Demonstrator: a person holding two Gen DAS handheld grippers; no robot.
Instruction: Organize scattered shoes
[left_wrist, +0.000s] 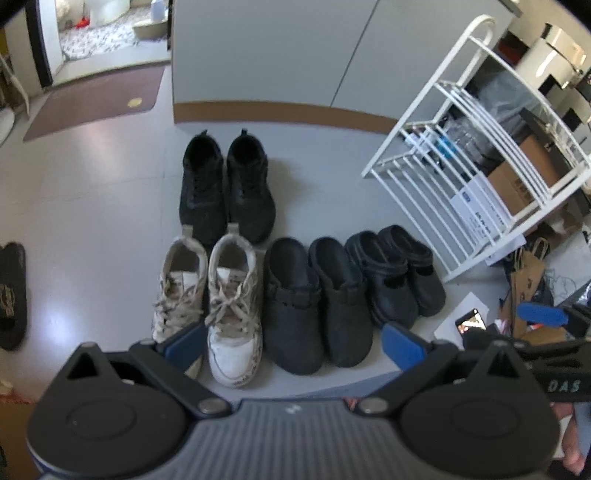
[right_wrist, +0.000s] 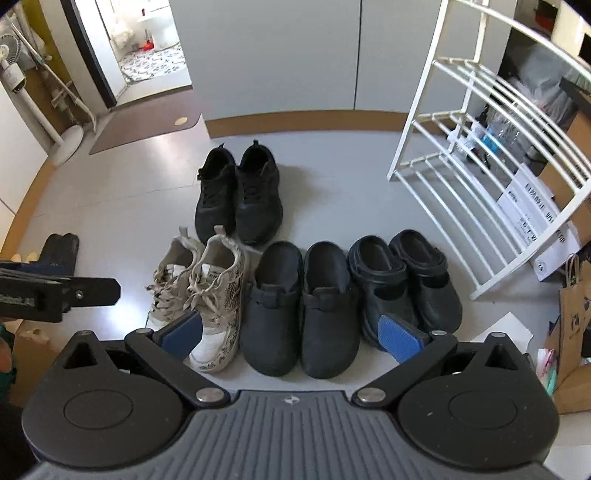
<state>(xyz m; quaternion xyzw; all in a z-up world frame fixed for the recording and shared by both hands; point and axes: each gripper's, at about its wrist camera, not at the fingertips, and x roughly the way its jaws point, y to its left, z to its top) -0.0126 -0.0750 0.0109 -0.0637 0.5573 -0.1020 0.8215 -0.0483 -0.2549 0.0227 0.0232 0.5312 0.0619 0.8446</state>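
Four pairs of shoes stand in rows on the grey floor. At the back are black sneakers. In front, from left to right, are worn white sneakers, plain black clogs and black strapped clogs. A lone black slipper lies far left. My left gripper hovers open above the front row, holding nothing. My right gripper is also open and empty, over the clogs.
A white wire rack leans at the right, in front of cardboard boxes. Paper bags and a phone lie at the right. A brown mat and a fan stand are at the back left.
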